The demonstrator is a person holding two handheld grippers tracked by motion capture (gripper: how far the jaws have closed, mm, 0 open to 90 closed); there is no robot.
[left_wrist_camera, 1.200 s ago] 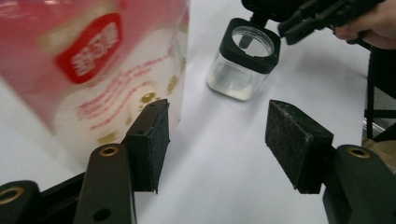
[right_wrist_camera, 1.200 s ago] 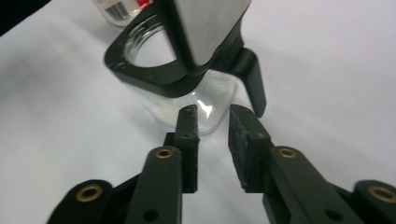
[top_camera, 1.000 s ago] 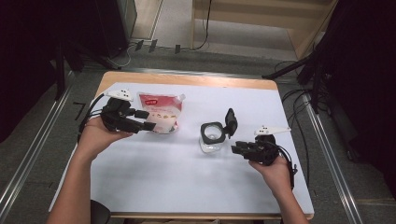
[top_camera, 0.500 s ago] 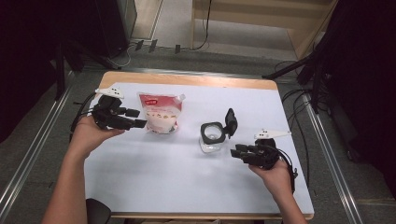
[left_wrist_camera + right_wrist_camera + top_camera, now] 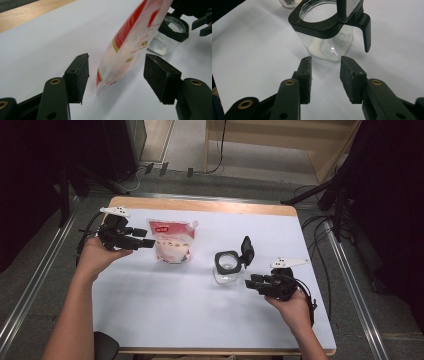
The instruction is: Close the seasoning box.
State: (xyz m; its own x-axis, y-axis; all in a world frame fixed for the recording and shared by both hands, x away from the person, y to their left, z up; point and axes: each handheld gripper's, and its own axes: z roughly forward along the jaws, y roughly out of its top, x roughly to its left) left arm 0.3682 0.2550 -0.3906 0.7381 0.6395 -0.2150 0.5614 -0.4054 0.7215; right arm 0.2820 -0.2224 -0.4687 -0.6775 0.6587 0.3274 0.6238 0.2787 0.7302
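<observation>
Jar (image 5: 227, 266) first: clear, with a black collar and its lid flipped up, it stands near the middle of the white table (image 5: 175, 315). My right gripper (image 5: 248, 282) sits just right of the jar, jaws narrowly parted and empty, tips close to the glass. Left of the jar stands a red and white pouch (image 5: 171, 240). My left gripper (image 5: 150, 239) has its jaws spread wide on either side of the pouch's edge, not touching it.
</observation>
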